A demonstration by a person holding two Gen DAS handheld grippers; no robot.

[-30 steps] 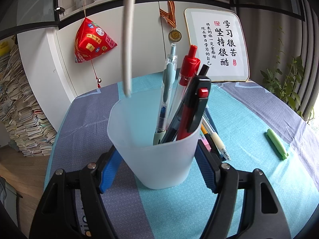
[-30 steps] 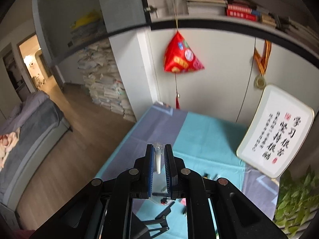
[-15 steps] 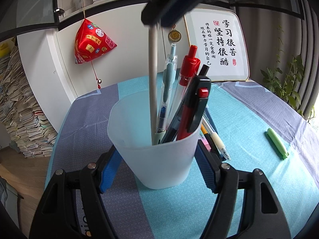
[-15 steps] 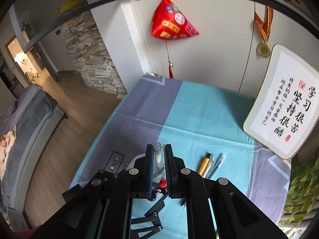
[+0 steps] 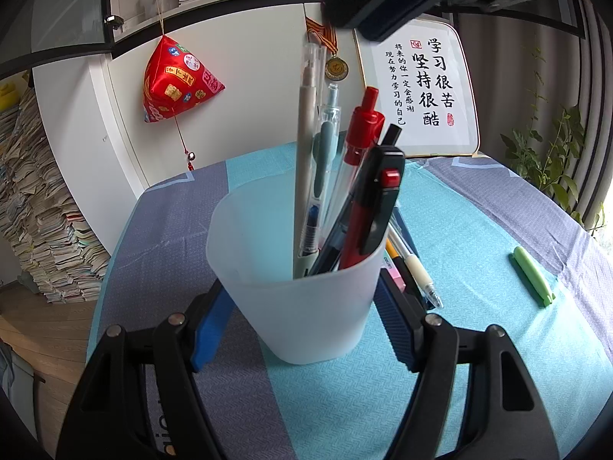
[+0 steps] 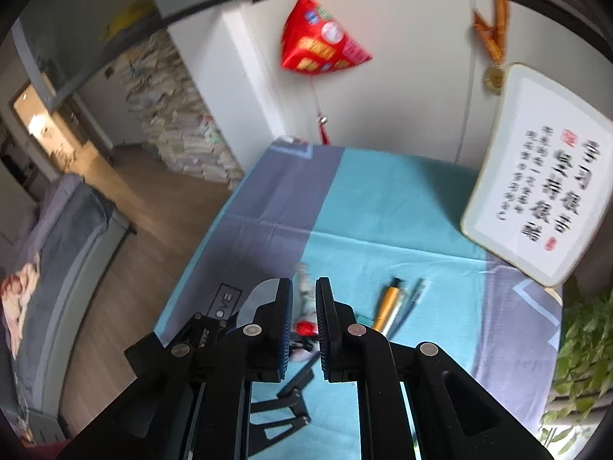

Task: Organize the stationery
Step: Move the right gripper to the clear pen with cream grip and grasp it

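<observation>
My left gripper (image 5: 304, 318) is shut on a translucent white cup (image 5: 306, 329) that stands on the tablecloth. In the cup are a red pen (image 5: 362, 134), a teal pen (image 5: 325, 142) and a black-and-red pen (image 5: 367, 222). A beige pen (image 5: 305, 153) with a clear top stands among them, its lower end inside the cup. My right gripper (image 6: 304, 299) hangs over the cup with its pads a pen's width apart. The blurred top of the beige pen (image 6: 304, 280) shows between them. In the left wrist view the right gripper (image 5: 345, 15) is a dark shape beside that pen's top.
A green pen (image 5: 532, 276) lies alone at the right, and a white pen (image 5: 417, 272) and an orange pen (image 6: 387, 306) lie just behind the cup. A framed calligraphy board (image 5: 421, 84) leans on the back wall. The table's left edge (image 6: 214, 230) drops to the floor.
The right gripper has sunk toward the cup with the beige pen, whose lower end went inside among the other pens. The left gripper and the cup have not moved.
</observation>
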